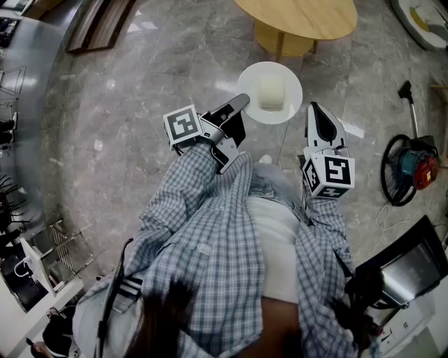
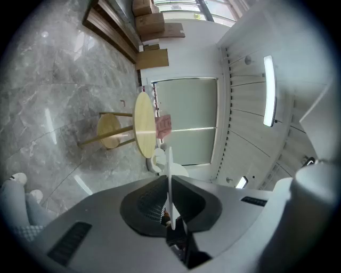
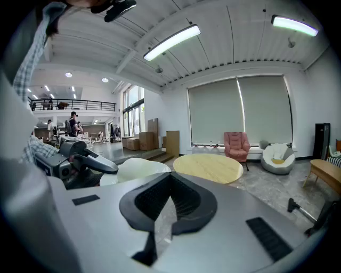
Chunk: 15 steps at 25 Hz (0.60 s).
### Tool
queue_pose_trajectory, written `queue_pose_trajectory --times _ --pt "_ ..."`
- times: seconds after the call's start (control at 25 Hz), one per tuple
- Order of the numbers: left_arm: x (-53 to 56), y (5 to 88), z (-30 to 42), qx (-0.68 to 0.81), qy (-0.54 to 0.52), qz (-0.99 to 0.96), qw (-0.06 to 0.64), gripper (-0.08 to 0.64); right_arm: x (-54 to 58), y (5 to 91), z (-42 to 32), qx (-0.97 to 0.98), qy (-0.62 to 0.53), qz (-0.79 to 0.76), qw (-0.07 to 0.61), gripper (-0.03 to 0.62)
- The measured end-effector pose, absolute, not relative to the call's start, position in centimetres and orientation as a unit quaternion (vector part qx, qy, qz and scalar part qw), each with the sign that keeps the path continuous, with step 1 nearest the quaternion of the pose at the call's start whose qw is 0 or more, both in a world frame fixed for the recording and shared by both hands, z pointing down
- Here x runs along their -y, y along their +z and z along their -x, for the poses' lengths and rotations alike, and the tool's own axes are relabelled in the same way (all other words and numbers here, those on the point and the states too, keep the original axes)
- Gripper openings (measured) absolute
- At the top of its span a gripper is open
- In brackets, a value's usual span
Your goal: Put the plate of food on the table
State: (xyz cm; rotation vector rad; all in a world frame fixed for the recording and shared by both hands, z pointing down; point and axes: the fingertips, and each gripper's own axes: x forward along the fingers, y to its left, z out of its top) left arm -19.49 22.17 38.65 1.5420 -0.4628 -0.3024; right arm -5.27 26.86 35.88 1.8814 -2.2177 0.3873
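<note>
Head view: left hand-held gripper (image 1: 241, 103) pinches the round white plate (image 1: 251, 75) by its thin rim — pale blocky food (image 1: 271, 92) on it — just short of the round wooden desk (image 1: 308, 17) ahead; right hand-held gripper (image 1: 316, 112) sits closed, empty.

Upper centre: a glossy, smooth white plate (image 1: 246, 82). Above it, a pale wooden desk (image 1: 308, 17), smooth and matt. Polished grey marble floor (image 1: 119, 105) all around. Lower centre: soft checked cloth shirt (image 1: 210, 238).
</note>
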Motion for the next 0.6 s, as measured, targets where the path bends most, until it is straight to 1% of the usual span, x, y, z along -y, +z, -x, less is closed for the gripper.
queue_pose_trajectory --times 0.6 --pt "-22.2 38.6 19.7 0.216 -0.137 -0.684 0.683 0.020 -26.7 36.2 4.0 0.740 0.164 -0.647 0.080 0.008"
